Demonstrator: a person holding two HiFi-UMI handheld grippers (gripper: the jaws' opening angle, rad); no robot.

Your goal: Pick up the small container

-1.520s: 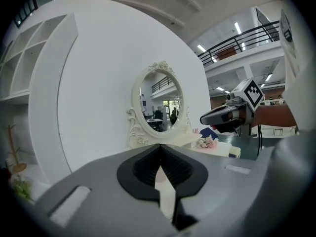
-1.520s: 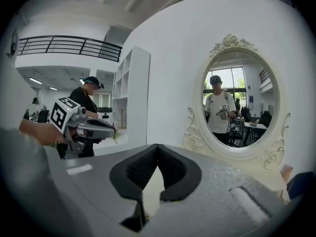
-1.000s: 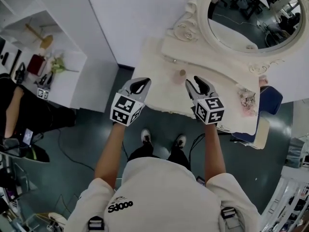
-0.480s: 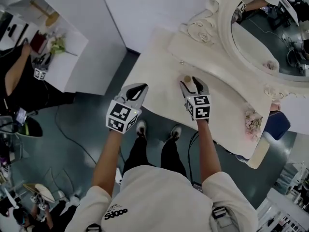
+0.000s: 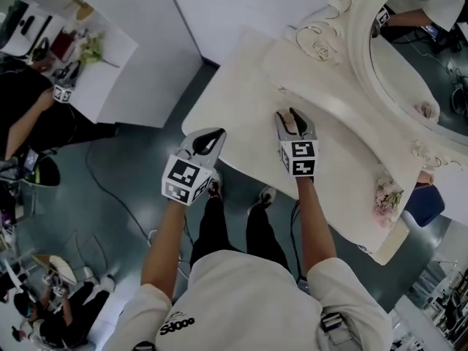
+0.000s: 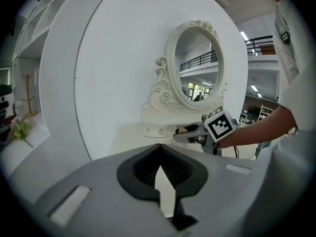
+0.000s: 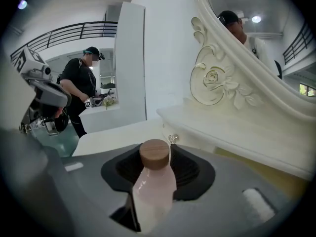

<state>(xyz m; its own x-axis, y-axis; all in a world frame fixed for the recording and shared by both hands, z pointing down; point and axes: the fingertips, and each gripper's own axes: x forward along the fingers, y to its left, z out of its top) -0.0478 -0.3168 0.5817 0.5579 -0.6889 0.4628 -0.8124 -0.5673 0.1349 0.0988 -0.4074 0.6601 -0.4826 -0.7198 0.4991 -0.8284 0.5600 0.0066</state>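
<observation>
**Head view.** Right gripper (image 5: 291, 117) over the middle of the tabletop (image 5: 241, 97), just before the mirror shelf (image 5: 329, 104), astride the small container (image 5: 289, 126) to take it. Left gripper (image 5: 212, 134) spare, at the front edge near the left corner.

**Left gripper view.** Jaws together, nothing between; no share in the lift.

**Right gripper view.** Jaws have just been closing and now clamp the pink body below the wooden cap (image 7: 154, 154), a low hold that likely keeps it upright. Whether it has left the tabletop cannot be told.

White T-shirt (image 5: 248, 298) with black print, black trousers (image 5: 219, 229), pale shoes (image 5: 267, 194)
</observation>
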